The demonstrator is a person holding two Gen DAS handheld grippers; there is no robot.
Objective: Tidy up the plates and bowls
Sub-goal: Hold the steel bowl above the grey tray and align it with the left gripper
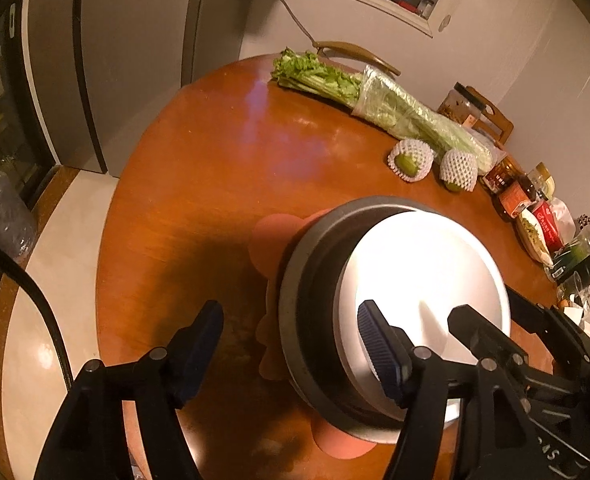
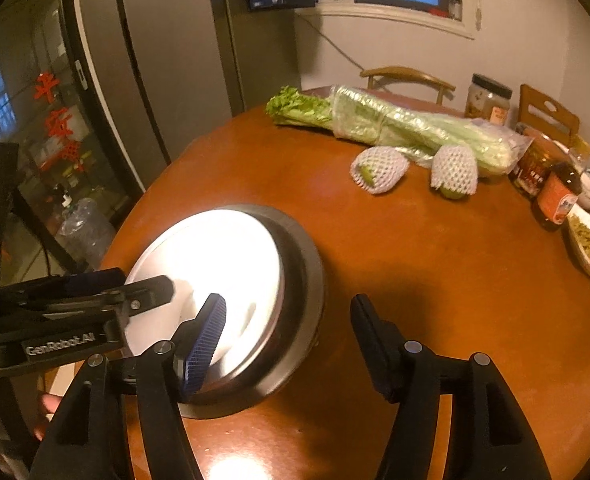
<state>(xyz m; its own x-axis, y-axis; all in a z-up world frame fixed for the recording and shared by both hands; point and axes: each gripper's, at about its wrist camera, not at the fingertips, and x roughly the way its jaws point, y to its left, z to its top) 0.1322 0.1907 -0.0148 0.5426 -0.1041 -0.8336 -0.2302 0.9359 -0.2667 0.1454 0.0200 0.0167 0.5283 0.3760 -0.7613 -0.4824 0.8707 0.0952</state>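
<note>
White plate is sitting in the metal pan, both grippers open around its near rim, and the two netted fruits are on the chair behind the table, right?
Not the chair: both wrist views show the netted fruits on the table, beside the bagged celery. The rest holds.

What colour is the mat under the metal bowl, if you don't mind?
The mat is salmon pink with scalloped edges, seen best in the left wrist view.

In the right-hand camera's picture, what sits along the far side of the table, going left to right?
Celery in its plastic bag, left net-wrapped fruit, right net-wrapped fruit, glass jar, then the brown sauce bottle.
</note>
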